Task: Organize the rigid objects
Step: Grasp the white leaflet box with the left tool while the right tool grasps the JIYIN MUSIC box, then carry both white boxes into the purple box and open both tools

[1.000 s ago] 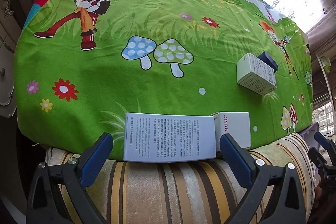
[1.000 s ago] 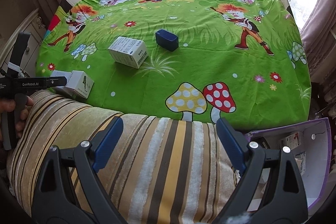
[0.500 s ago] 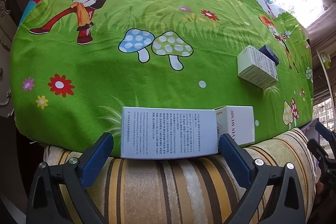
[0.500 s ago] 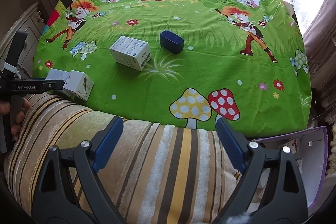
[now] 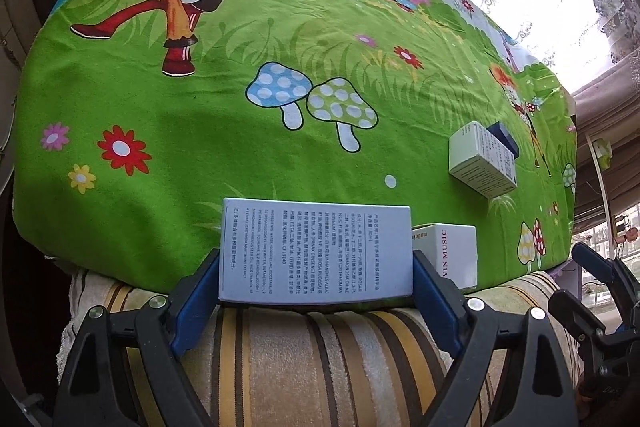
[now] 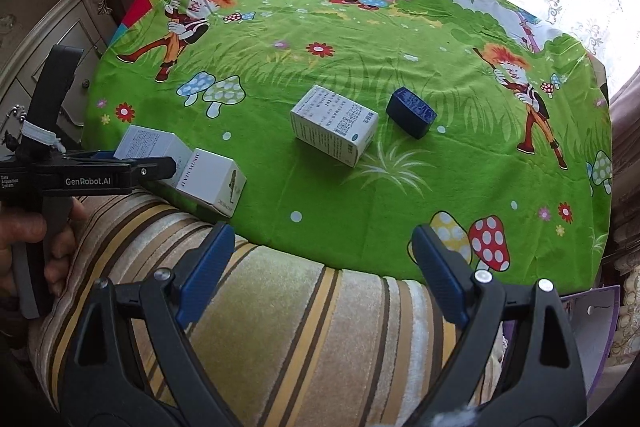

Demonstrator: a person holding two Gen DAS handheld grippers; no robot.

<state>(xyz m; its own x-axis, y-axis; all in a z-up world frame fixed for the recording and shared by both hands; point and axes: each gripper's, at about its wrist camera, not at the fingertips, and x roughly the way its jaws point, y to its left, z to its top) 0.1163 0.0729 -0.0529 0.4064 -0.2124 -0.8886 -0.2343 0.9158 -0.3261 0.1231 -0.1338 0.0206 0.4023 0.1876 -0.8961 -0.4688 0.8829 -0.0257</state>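
The left claw [image 5: 316,291] is closing around the pale blue box [image 5: 316,251], which lies at the near edge of the table [image 5: 160,155], just above the striped cushion [image 5: 320,367]. The blue pads are at both short ends of the box and seem to touch them, so I judge that the grasp is almost made. A white box [image 5: 452,255] stands just beside it on the right, very near the right finger. To do this step well, the claw should press evenly on both ends, then lift straight up, so the white box is not pushed. The right claw [image 6: 318,273] is released and holds nothing. A second white box [image 6: 334,125] and a dark blue box [image 6: 412,111] lie farther on the table.
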